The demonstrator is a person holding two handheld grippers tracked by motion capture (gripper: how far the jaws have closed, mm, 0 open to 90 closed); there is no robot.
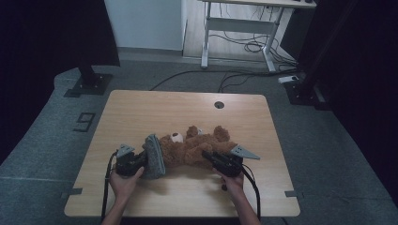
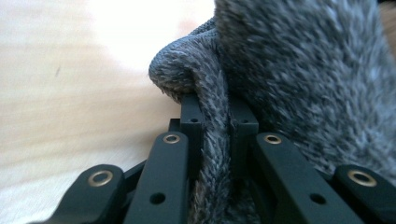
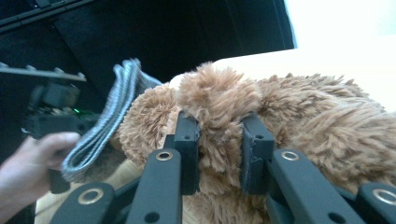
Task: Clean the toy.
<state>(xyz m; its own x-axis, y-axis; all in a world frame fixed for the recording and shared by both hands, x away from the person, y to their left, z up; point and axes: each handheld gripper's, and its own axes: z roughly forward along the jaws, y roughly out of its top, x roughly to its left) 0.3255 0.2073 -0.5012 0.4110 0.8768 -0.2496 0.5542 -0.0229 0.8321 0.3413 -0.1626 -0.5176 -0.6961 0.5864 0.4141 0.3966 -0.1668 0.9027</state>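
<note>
From above the near side, the high view looks forward and down over the pale wooden counter (image 1: 141,112). Each tongs' camera sits very close, sharing the fluffy brown teddy bear (image 1: 195,145) (image 3: 327,126) and grey knitted cloth (image 1: 154,157) (image 2: 303,79) (image 3: 105,121).

You work at a light wood table (image 1: 141,112) with rounded corners and a round cable hole (image 1: 219,104) near its far edge. It stands on grey carpet (image 1: 328,154); a dark "9" mark (image 1: 83,122) lies on the floor to your left, and small tape tabs (image 1: 71,192) sit by the near corners. Ahead of you, a white wall panel (image 1: 143,23) meets the floor. To its right stands a white-framed desk (image 1: 244,23), with black cables (image 1: 248,47) looped beneath it and trailing across the carpet (image 1: 187,75). Dark panels stand on black base plates at far left (image 1: 87,84) and far right (image 1: 305,91). The room is dim; the side areas fall into shadow.
</note>
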